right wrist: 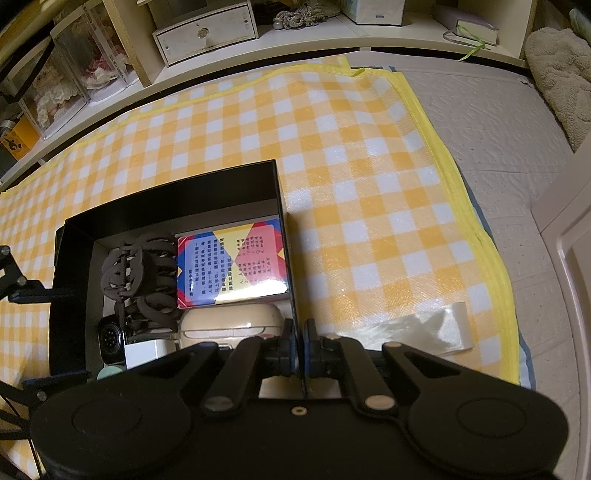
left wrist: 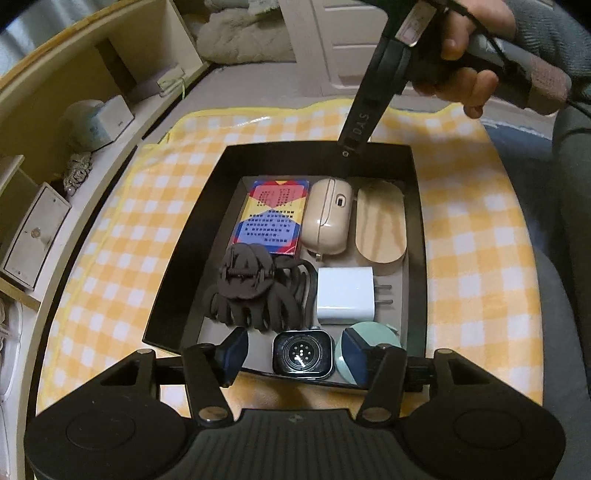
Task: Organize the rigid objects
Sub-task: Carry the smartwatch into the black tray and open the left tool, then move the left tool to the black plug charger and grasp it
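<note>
A black box (left wrist: 184,258) on the yellow checked cloth holds a colourful card box (left wrist: 271,218), a beige earbud case (left wrist: 327,218), a wooden oval (left wrist: 380,229), a white charger (left wrist: 345,295), a brown hair claw (left wrist: 247,291), a smartwatch (left wrist: 303,354) and a mint round thing (left wrist: 380,332). My left gripper (left wrist: 295,356) is open above the watch at the box's near wall. My right gripper (right wrist: 300,349) is shut on the box's wall (right wrist: 291,295); its finger also shows in the left wrist view (left wrist: 360,125).
The checked cloth (right wrist: 369,184) lies on a grey mattress (right wrist: 498,147). A strip of clear tape (right wrist: 436,325) lies on the cloth near my right gripper. Shelves with a white drawer box (right wrist: 205,31) and clutter run along the far side.
</note>
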A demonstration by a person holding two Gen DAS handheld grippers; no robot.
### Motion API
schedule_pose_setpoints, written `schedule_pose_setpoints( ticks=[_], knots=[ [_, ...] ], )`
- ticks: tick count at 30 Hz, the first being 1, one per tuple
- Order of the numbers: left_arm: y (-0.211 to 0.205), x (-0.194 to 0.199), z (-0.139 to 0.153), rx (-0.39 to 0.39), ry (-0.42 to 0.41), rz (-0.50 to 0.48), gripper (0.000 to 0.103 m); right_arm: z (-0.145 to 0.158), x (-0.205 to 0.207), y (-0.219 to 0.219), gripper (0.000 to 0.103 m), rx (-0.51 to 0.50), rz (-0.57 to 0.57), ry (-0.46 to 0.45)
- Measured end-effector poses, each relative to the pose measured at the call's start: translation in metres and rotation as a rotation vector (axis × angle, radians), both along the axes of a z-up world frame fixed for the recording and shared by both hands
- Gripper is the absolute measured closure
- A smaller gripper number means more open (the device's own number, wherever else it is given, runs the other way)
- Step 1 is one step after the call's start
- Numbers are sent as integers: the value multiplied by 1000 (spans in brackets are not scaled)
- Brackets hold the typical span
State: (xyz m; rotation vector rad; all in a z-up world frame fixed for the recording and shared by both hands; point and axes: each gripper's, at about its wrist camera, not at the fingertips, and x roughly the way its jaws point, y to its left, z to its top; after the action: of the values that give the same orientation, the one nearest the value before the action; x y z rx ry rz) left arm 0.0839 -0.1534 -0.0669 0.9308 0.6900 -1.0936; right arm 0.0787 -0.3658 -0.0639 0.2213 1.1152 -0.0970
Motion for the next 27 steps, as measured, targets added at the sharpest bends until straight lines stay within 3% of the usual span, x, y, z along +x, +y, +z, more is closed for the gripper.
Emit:
schedule_pose_setpoints(
  ticks=[13,19,27],
  knots=[
    [6,-12,32,-131,78,116,42,1,0,0,98,6,-3,-6],
    [6,-21,50,-208,122,205,33,2,0,0,98,8,-3,-9],
    [10,-30,64,-275,142,347,12,3,-1,-2,98,6,-2,-11]
  ],
)
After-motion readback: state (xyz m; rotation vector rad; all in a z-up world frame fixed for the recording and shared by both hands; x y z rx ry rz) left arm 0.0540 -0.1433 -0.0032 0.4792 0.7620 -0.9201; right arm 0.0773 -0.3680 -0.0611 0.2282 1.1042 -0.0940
